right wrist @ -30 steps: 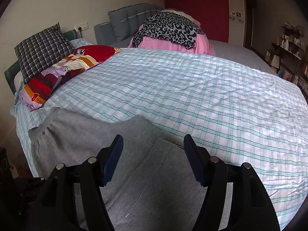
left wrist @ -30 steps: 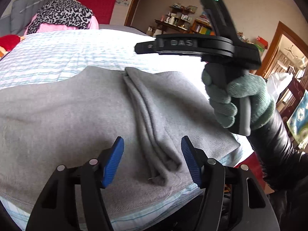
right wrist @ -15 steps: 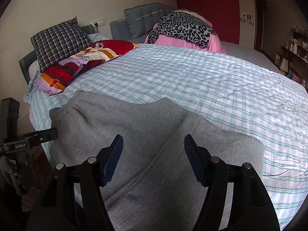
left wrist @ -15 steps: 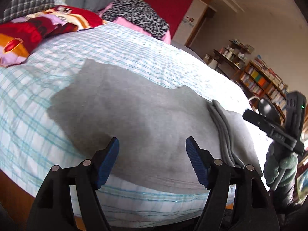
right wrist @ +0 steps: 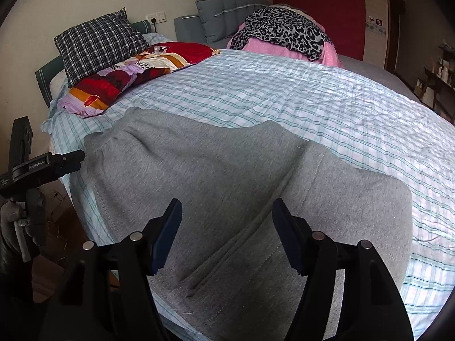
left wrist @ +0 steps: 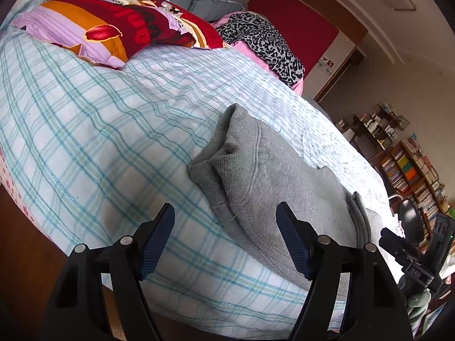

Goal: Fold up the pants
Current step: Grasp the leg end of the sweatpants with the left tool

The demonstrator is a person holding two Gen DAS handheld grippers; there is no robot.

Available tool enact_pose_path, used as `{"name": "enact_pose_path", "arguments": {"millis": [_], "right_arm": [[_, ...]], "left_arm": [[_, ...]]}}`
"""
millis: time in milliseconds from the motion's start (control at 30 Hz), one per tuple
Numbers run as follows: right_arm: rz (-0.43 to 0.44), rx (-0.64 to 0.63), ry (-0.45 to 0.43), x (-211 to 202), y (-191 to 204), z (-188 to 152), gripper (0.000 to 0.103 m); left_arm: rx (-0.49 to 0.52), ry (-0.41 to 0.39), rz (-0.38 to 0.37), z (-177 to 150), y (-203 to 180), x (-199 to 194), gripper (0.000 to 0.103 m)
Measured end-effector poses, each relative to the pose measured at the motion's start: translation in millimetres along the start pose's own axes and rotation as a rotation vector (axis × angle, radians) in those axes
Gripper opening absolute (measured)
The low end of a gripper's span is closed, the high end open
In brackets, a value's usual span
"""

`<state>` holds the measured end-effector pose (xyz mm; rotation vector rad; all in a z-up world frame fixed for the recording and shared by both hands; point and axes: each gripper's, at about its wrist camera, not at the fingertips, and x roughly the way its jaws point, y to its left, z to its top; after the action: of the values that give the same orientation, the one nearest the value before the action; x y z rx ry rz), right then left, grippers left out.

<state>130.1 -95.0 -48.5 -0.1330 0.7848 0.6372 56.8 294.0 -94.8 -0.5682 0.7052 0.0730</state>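
Grey pants (right wrist: 227,187) lie flat near the bed (right wrist: 327,105) edge, folded lengthwise; crosswise folds judged outstanding. Left gripper (left wrist: 224,238), jaws just widened, stands empty at the waistband end; right gripper (right wrist: 227,233) open, empty above cloth

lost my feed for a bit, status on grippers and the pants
Left gripper open, jaws just widened, nothing between. Right gripper open over grey pants, flat on bed. Nothing in the way.
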Motion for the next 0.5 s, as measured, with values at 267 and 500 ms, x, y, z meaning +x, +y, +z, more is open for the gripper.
{"name": "enact_pose_path", "arguments": {"millis": [267, 500], "right_arm": [[0.019, 0.023, 0.017, 6, 2, -11, 0.067], [0.02, 0.03, 0.013, 6, 1, -18, 0.067]], "left_arm": [[-0.066, -0.008, -0.083, 0, 1, 16, 0.083], [-0.071, -0.019, -0.07, 11, -5, 34, 0.083]]}}
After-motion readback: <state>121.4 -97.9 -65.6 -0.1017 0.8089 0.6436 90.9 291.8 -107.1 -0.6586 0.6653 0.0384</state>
